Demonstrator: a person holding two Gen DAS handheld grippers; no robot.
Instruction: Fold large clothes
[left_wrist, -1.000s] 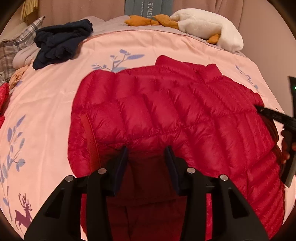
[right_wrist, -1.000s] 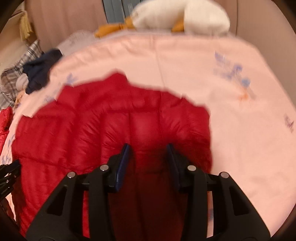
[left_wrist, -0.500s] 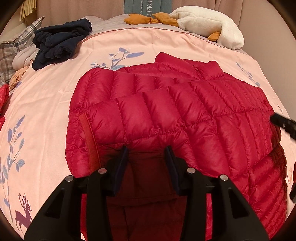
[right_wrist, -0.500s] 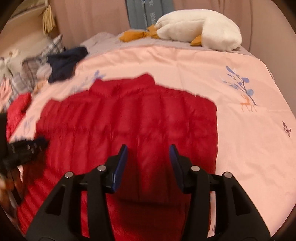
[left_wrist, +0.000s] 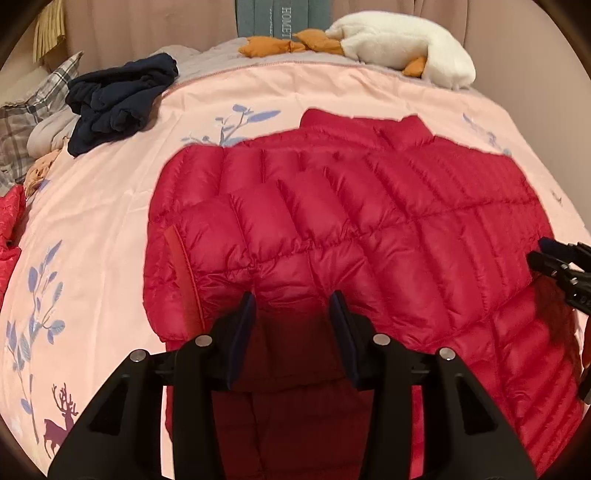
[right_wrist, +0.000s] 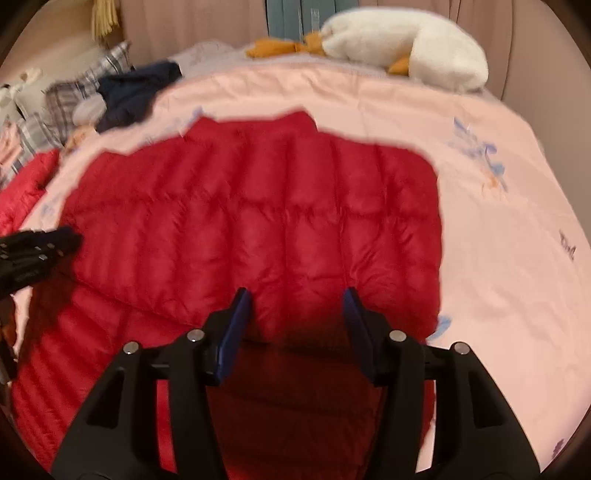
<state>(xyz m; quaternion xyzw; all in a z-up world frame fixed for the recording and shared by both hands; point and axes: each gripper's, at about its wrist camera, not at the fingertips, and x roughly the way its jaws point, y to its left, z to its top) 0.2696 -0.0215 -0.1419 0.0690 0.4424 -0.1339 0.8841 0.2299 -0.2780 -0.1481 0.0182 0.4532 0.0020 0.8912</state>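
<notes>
Two tongs are seen over the red down jacket (left_wrist: 369, 221): the left tongs (left_wrist: 291, 306) are clamped on a fold, the right tongs (right_wrist: 297, 304) have just been opening, nothing gripped.

Navy garment (left_wrist: 118, 99), white plush goose (left_wrist: 402, 48), plaid pillow (left_wrist: 26, 118).

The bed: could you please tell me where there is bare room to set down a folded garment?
The pink duvet lies bare between the red down jacket and the bed's right side, up to the white plush goose. Another bare strip runs left of the jacket, below the navy garment. The far left corner is crowded with clothes and the plaid pillow.
</notes>
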